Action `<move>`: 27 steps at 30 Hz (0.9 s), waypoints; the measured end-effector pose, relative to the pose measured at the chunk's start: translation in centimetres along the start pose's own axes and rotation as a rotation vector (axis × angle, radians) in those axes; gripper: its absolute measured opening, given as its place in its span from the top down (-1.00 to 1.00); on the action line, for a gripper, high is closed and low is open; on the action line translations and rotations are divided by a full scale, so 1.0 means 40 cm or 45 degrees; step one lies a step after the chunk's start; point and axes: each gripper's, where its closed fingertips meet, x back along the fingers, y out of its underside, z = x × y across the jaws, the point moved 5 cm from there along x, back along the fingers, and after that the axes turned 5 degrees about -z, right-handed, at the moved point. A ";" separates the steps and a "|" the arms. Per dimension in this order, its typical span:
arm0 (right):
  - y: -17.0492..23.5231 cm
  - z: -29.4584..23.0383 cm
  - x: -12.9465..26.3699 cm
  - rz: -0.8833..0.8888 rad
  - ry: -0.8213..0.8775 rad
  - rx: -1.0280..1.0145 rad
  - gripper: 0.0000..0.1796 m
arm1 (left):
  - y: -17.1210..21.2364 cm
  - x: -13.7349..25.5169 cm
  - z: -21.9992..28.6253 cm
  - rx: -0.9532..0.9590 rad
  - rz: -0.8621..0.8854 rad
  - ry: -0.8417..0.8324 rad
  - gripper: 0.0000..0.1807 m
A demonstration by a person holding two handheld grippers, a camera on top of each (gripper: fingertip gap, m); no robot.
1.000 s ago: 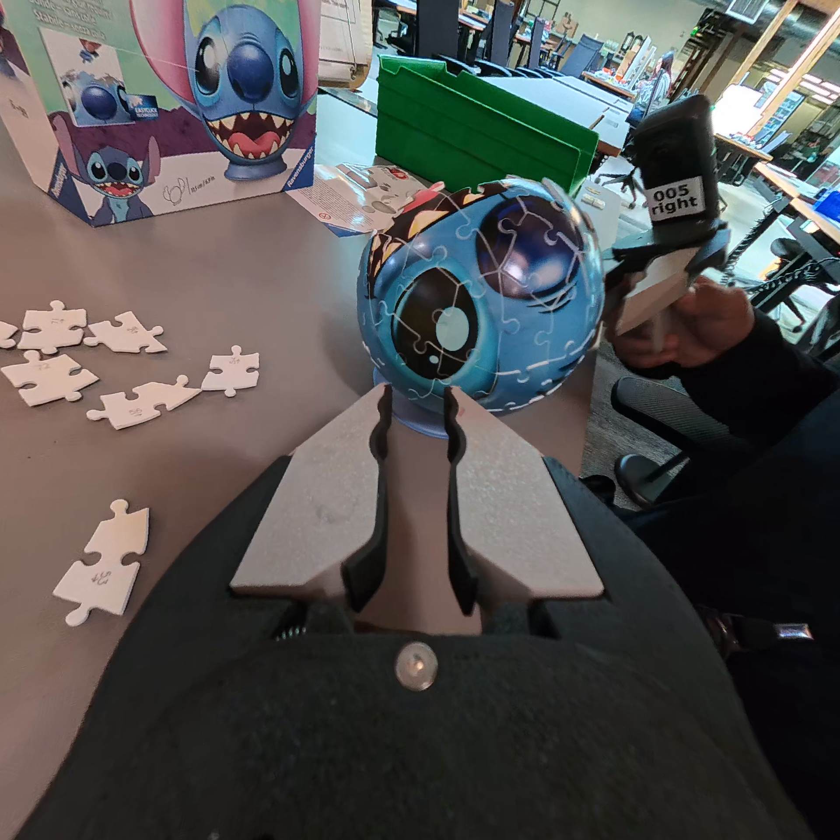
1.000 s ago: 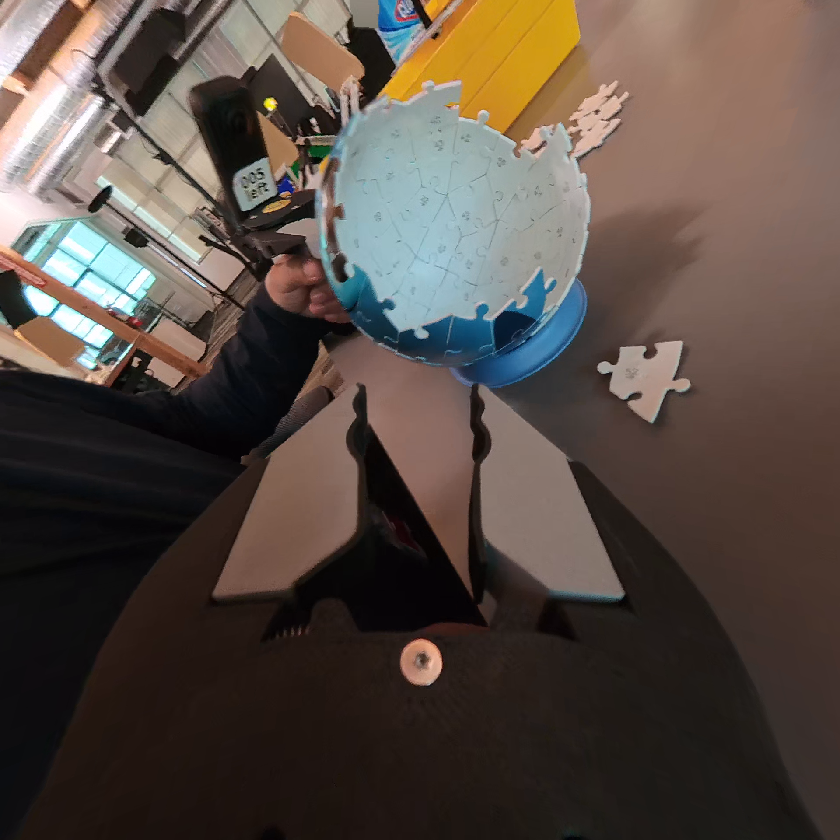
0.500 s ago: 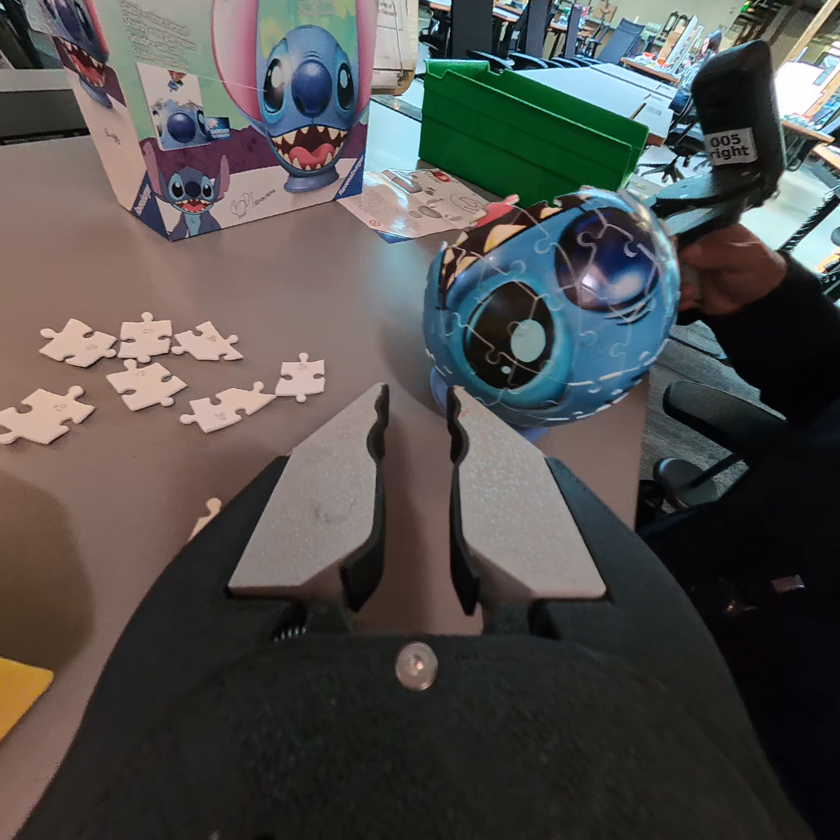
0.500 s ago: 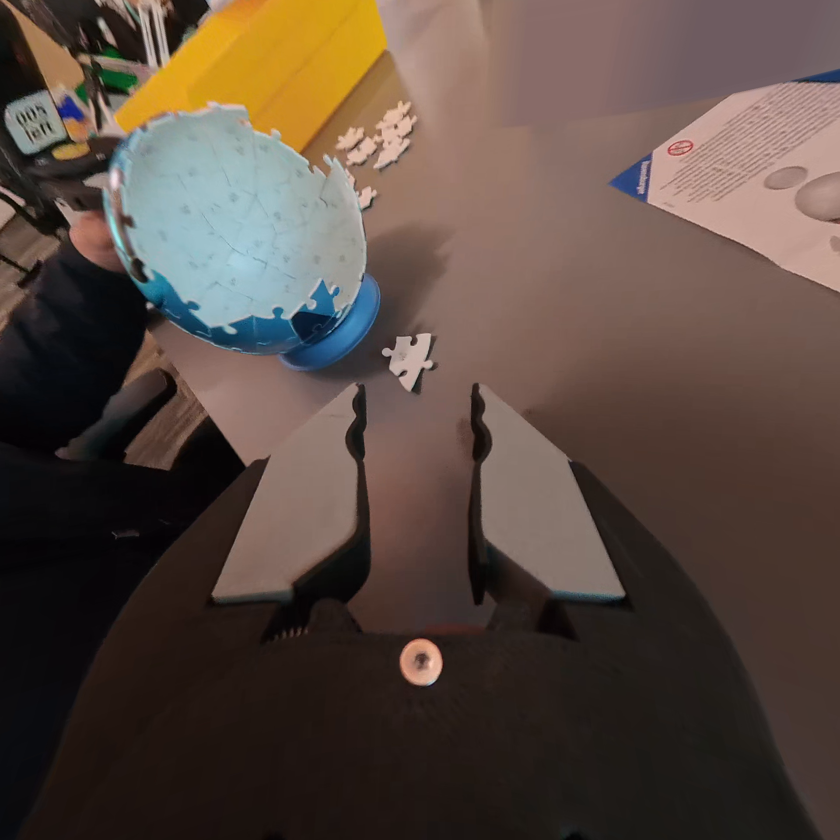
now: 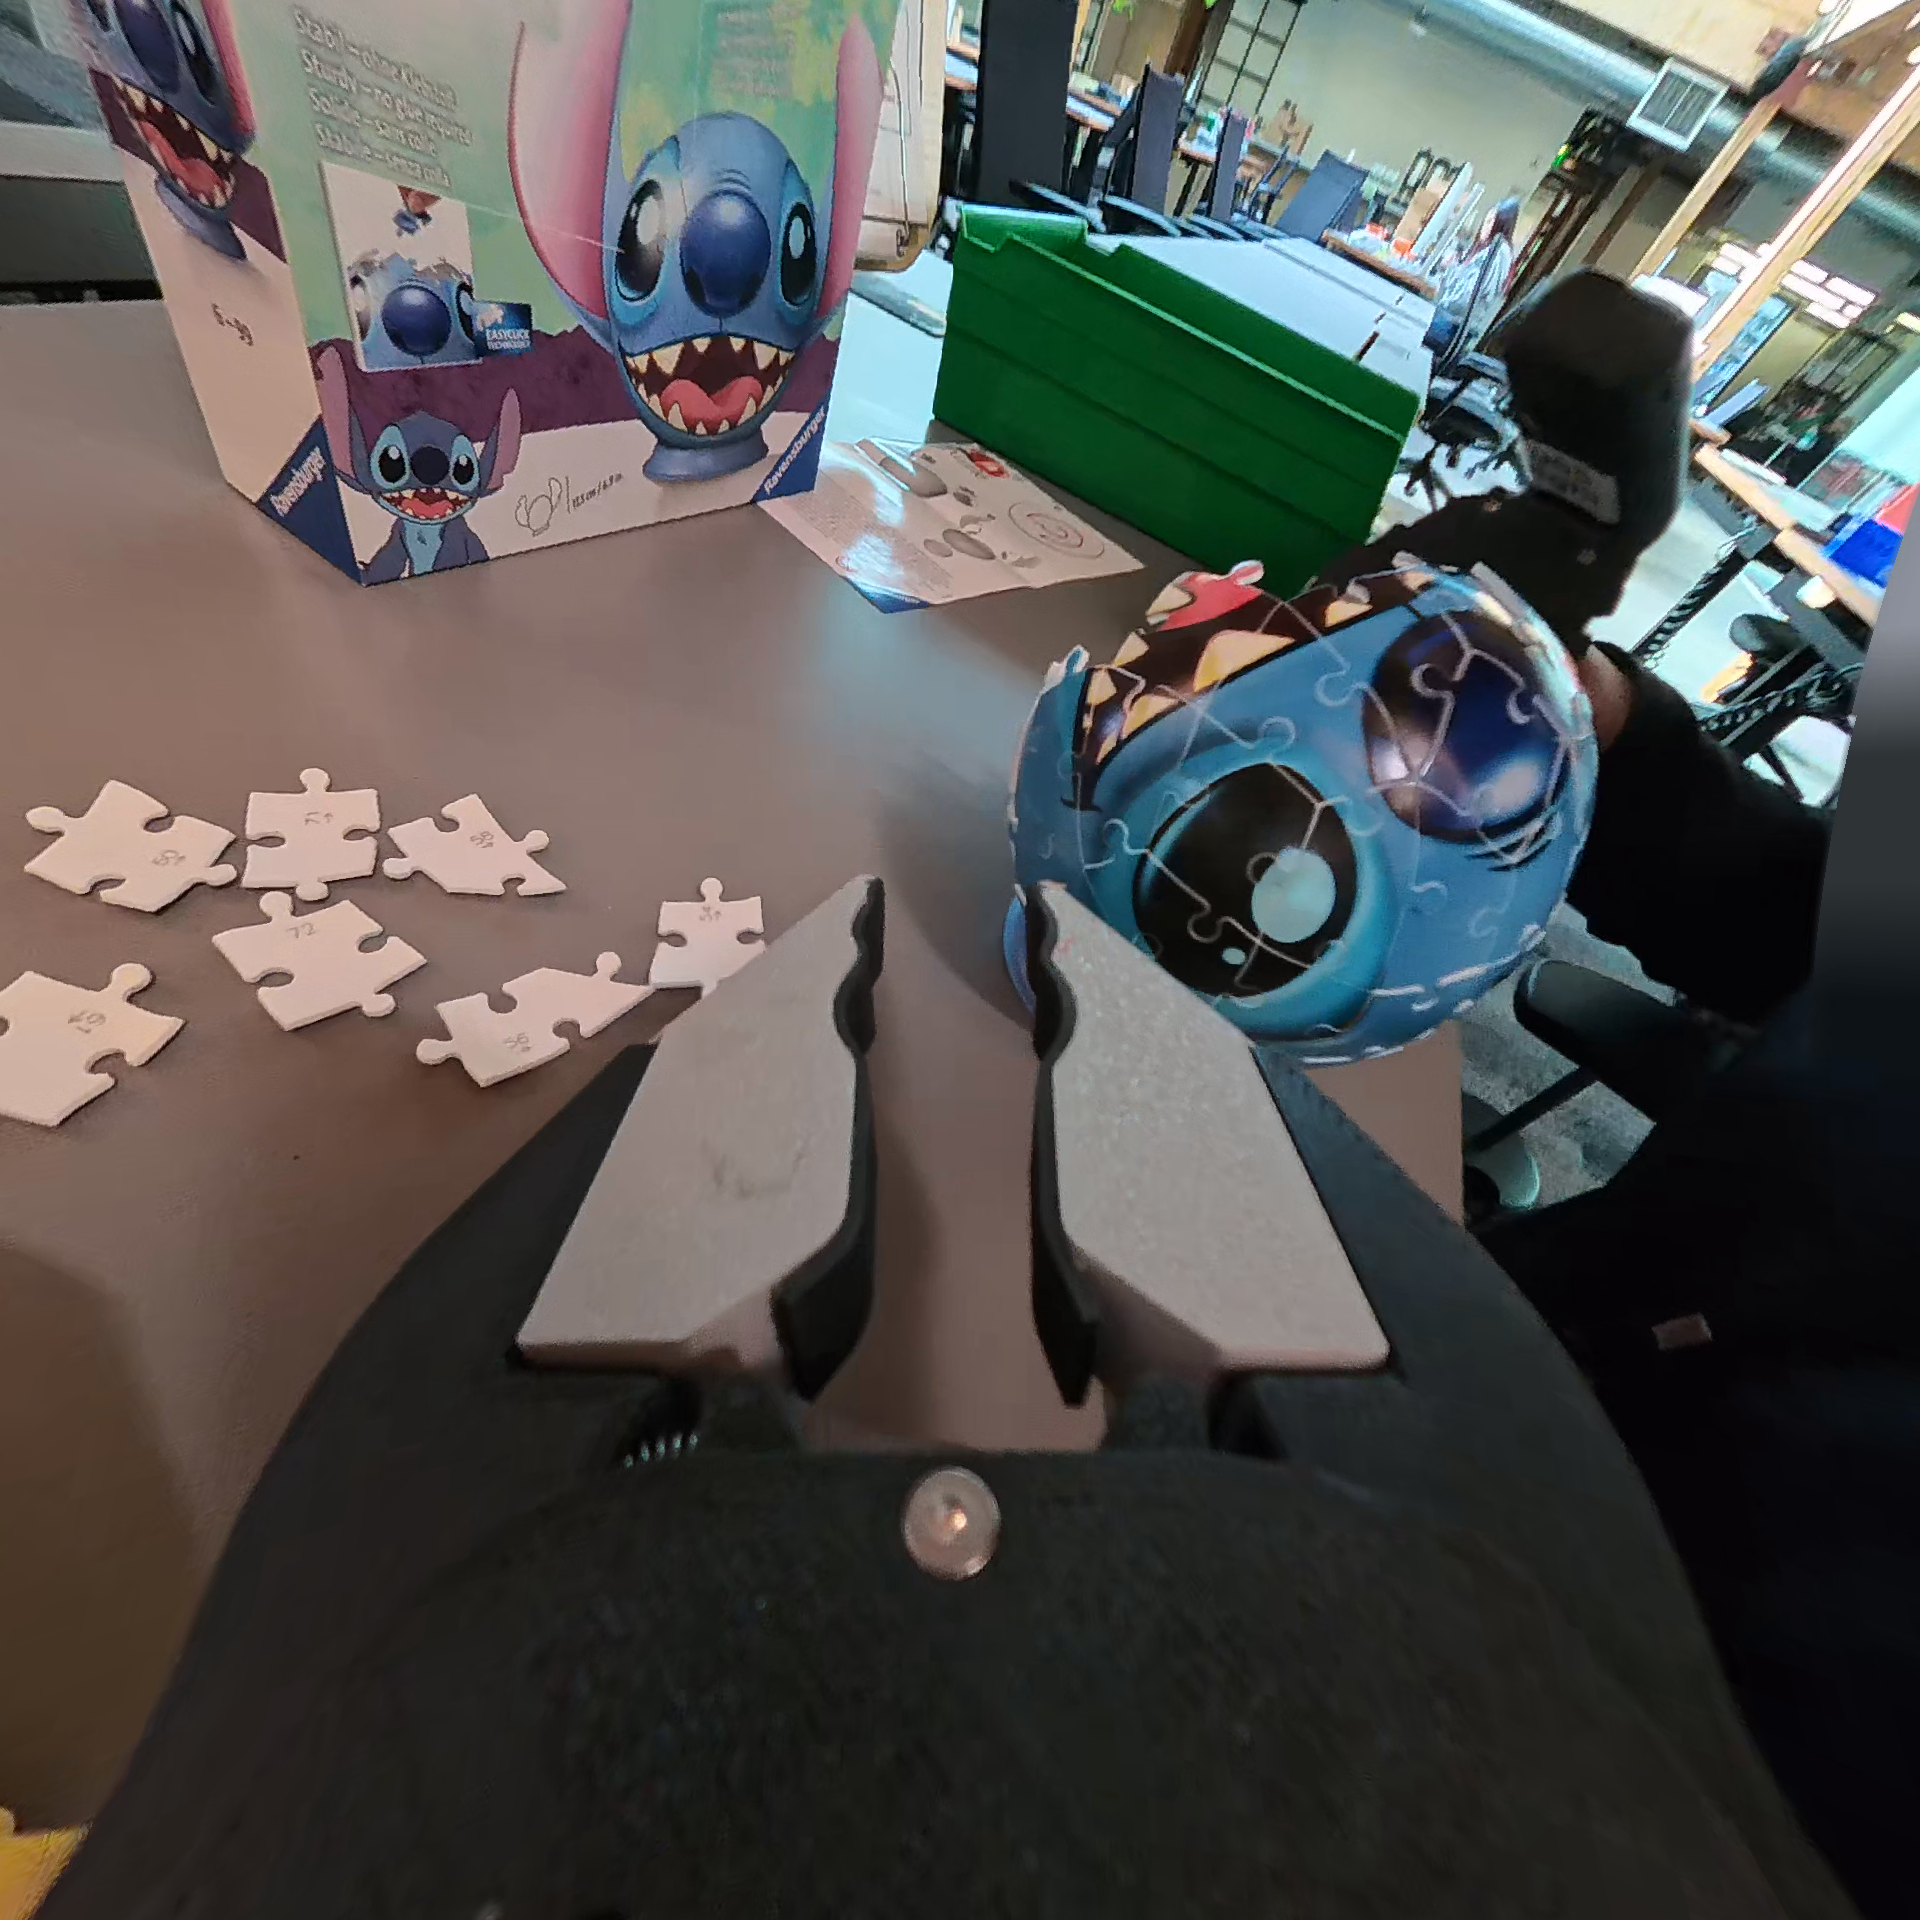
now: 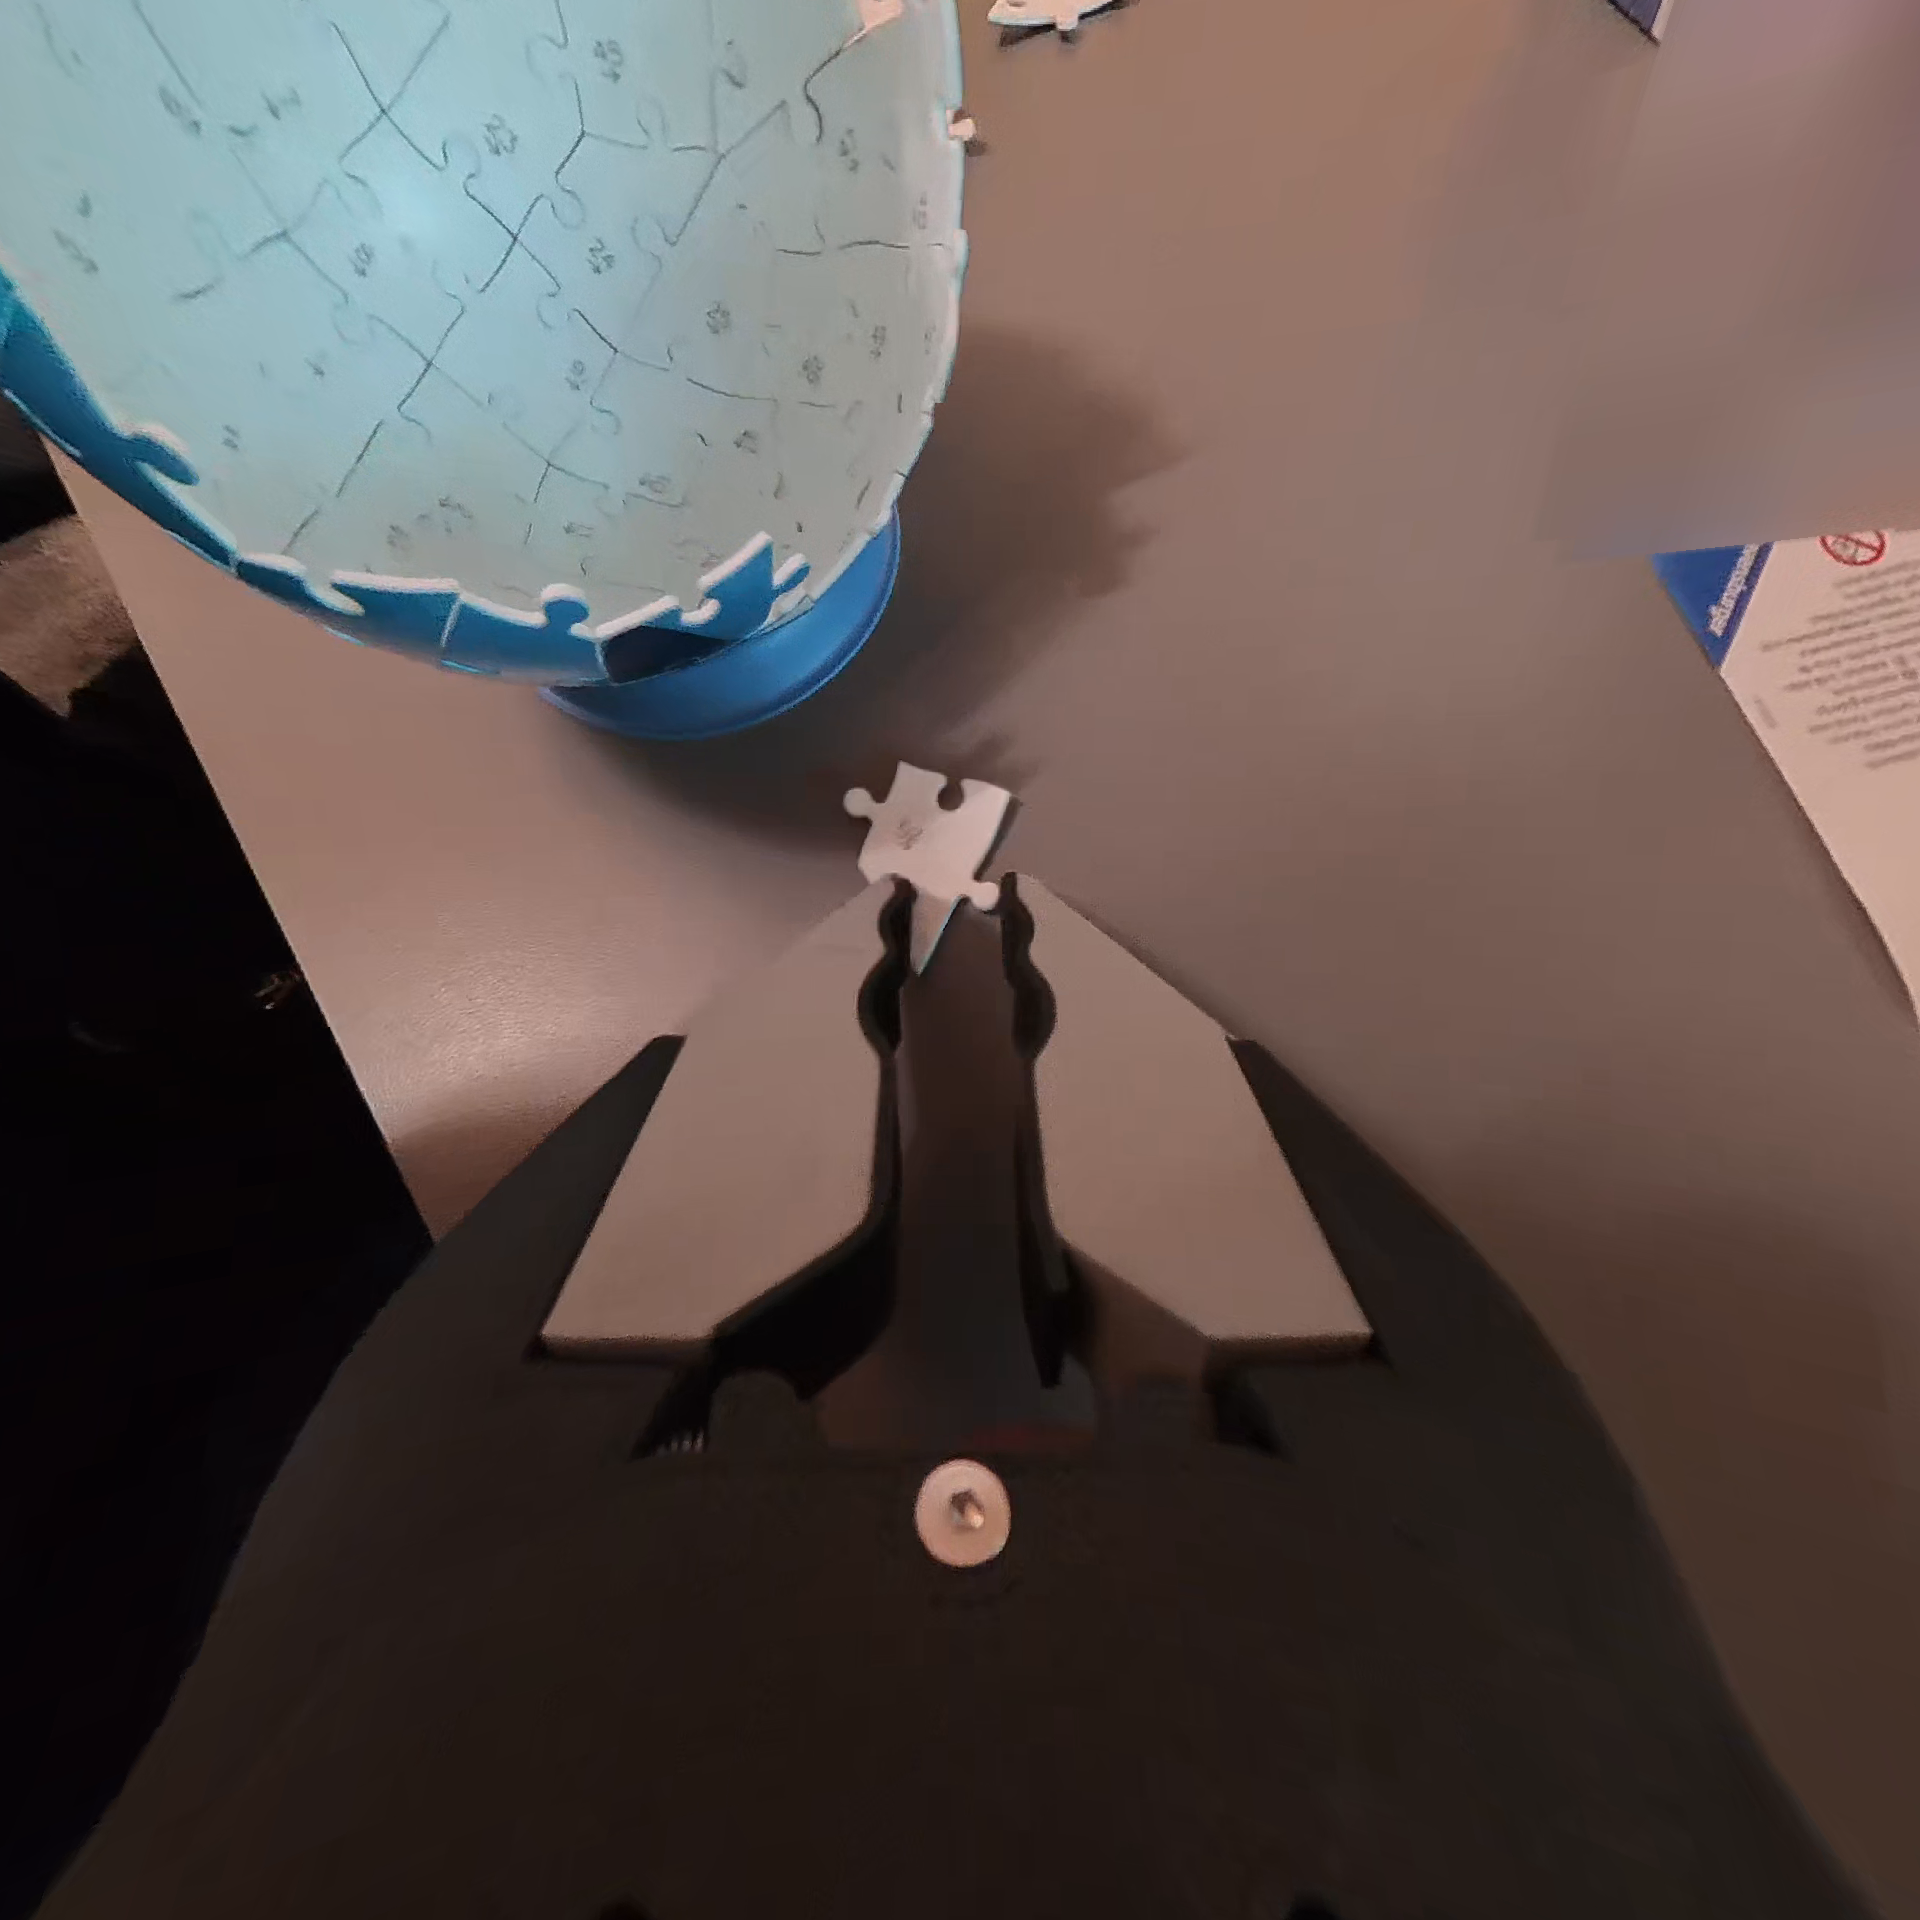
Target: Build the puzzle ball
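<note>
Step in hand: fetching the next piece for the part-built puzzle ball (image 5: 1309, 821). Going left to right: loose white pieces (image 5: 301, 935) lie face-down on the table (image 5: 727, 707), ahead-left of the left tongs (image 5: 956, 925), which hang empty w/ jaws apart. The ball sits on its blue stand (image 6: 748, 665) just ahead-right of those tips; box (image 5: 499, 270) and leaflet (image 5: 966, 530) farther ahead. In the right wrist view the ball's open shell is ahead-left, and the right tongs (image 6: 954, 894) straddle a single piece (image 6: 930, 836) just beyond the stand; jaws narrowly apart, prob. not clamped yet, though blur makes contact hard to judge. Next move, I'd judge: close on the piece's near edge, lift, and carry it to the matching gap on the jagged rim w/o knocking the ball.
</note>
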 end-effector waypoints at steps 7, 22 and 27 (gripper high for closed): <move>0.001 -0.009 0.006 0.015 0.089 0.030 1.00 | -0.008 0.011 0.003 0.020 0.036 0.009 0.73; 0.003 -0.073 0.013 0.042 -0.094 -0.010 0.64 | -0.053 0.064 0.119 -0.201 -0.003 -0.054 0.73; -0.010 -0.069 -0.016 0.004 0.051 0.048 0.51 | -0.035 0.062 0.129 -0.177 -0.018 -0.050 0.73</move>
